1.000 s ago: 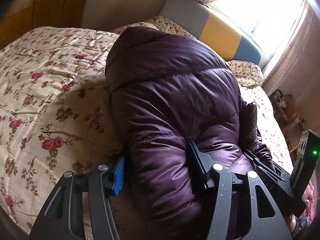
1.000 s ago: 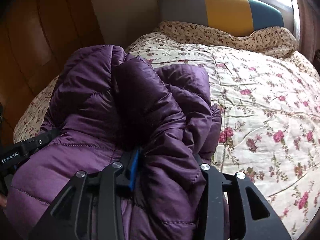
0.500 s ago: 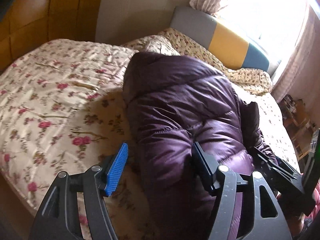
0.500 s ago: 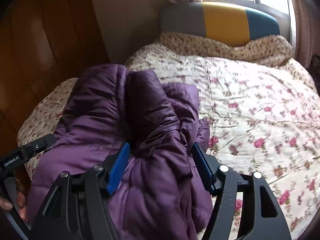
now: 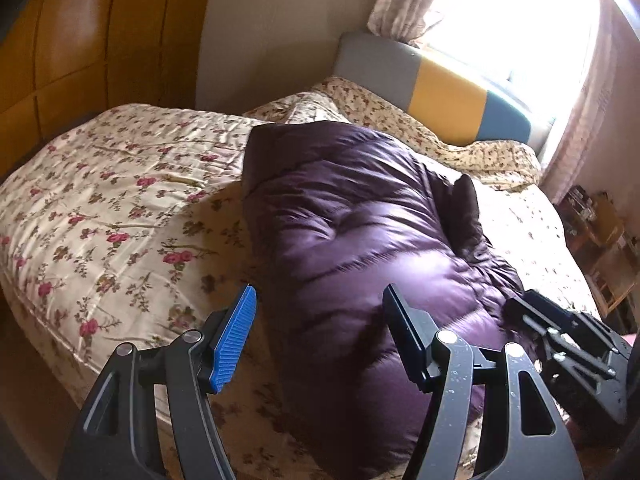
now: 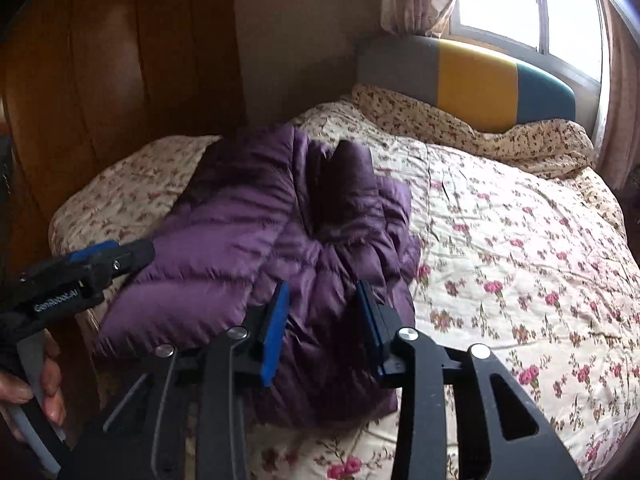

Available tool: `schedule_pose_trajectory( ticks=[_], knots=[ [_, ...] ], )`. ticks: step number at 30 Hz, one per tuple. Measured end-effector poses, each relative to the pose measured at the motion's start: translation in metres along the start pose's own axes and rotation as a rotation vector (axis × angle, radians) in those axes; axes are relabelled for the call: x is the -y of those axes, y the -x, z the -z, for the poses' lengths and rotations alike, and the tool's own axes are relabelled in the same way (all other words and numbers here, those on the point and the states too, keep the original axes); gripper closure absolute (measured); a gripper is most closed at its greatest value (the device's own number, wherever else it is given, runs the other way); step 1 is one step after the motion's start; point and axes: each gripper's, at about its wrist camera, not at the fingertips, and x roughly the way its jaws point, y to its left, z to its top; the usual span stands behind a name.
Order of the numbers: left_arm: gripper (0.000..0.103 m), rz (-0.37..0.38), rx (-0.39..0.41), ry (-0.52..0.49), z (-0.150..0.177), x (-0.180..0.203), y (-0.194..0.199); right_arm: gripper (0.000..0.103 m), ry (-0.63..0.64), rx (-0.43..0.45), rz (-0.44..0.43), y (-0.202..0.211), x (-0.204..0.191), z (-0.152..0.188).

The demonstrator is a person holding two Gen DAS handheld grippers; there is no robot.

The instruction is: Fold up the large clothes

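The purple down jacket (image 5: 360, 248) lies on the floral quilt (image 5: 120, 208) as a thick, puffy bundle, running from the near edge of the bed up toward the colour-blocked headboard (image 5: 448, 100). It looks already doubled over on itself: the quilted back faces up and smooth on one side, while on the other a dark flap, perhaps a sleeve or the hood, pokes out of a bunched seam (image 6: 344, 192). I'd judge the main folds done and only tidying left, tucking in that loose flap and flattening the lump, though I can't tell how neat the underside is. The left gripper (image 5: 320, 332) hangs above the near end of the bundle with its jaws spread wide and nothing between them; one finger is over the quilt, the other over the jacket. The right gripper (image 6: 322, 320) also stands parted and holds nothing, its fingers above the crumpled end of the jacket close to the near edge of the bed. Seen from the right wrist camera, the left gripper (image 6: 112, 254) sits just beside the jacket's other flank.
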Motion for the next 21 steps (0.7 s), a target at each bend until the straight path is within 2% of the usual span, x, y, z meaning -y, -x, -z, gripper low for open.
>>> schedule_pose_trajectory(
  ticks=[9, 21],
  knots=[
    [0.038, 0.019, -0.008, -0.049, 0.009, 0.019, -0.003, 0.071, -0.012, -0.056, 0.038, -0.014, 0.01, 0.012],
    [0.038, 0.035, -0.034, -0.068, 0.018, 0.02, -0.015, 0.07, 0.012, -0.12, 0.081, -0.036, 0.006, 0.021]
  ],
)
